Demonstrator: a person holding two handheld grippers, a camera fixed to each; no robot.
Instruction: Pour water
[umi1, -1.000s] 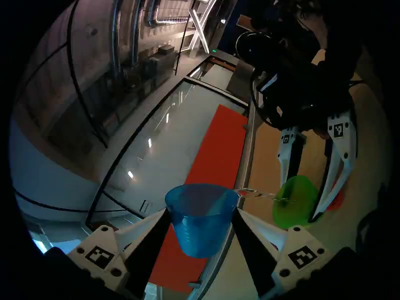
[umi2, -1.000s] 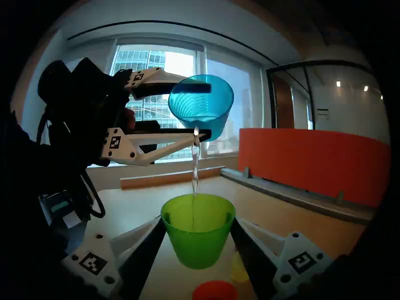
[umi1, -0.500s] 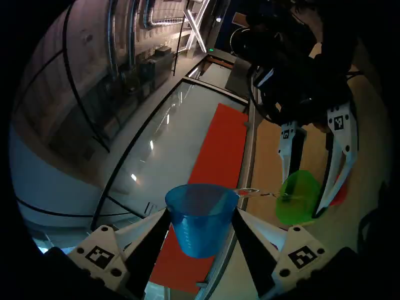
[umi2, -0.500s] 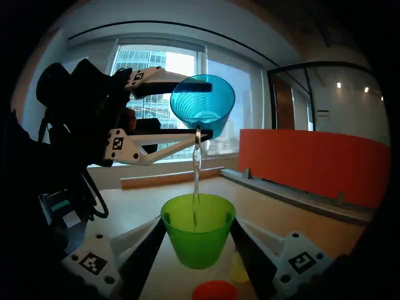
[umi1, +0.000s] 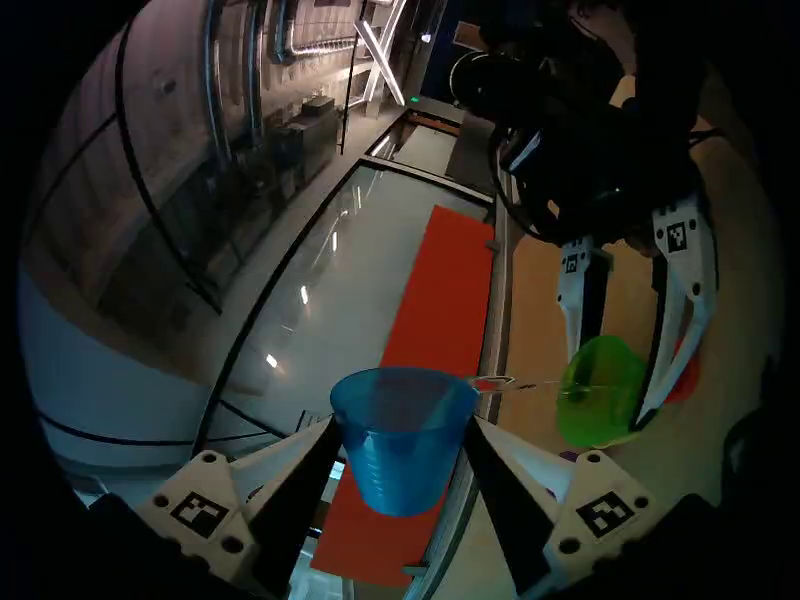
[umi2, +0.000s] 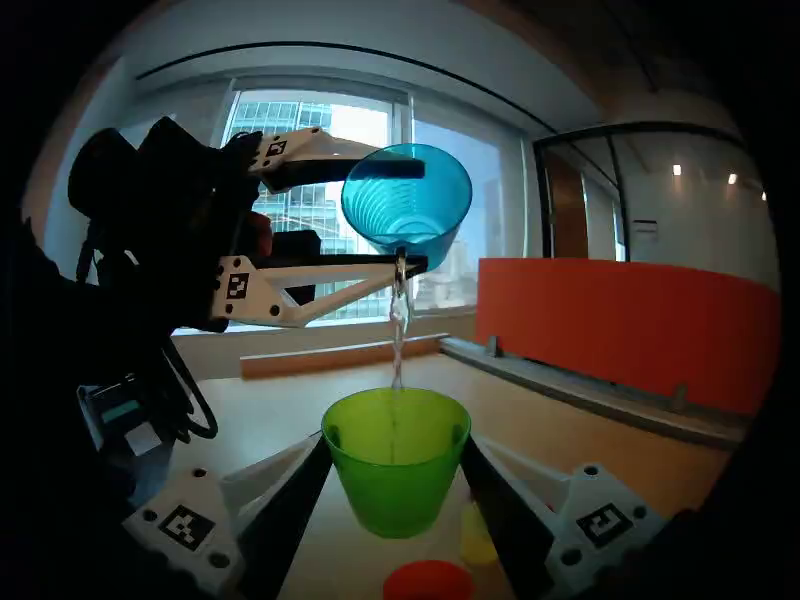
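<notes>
My left gripper (umi1: 400, 452) is shut on a blue plastic cup (umi1: 402, 437), tipped onto its side. In the right gripper view that blue cup (umi2: 405, 205) hangs high with the left gripper (umi2: 385, 215) around it, and a thin stream of water (umi2: 397, 330) falls from its rim. The stream lands in a green cup (umi2: 395, 470), held upright by my right gripper (umi2: 395, 480), shut on it. In the left gripper view the green cup (umi1: 600, 392) sits to the right between the right gripper's white fingers (umi1: 580, 300).
A wooden table (umi2: 560, 430) lies under the cups, with a red cup (umi2: 430, 580) and a yellow one (umi2: 478, 540) just below the green cup. An orange partition (umi2: 630, 325) runs along the table's right side. Large windows (umi2: 300, 130) stand behind. A person's dark sleeve (umi2: 150, 230) holds the left gripper.
The blue cup has tipped a little further and drifted slightly right in the right gripper view. Water keeps running into the green cup, which stays put.
</notes>
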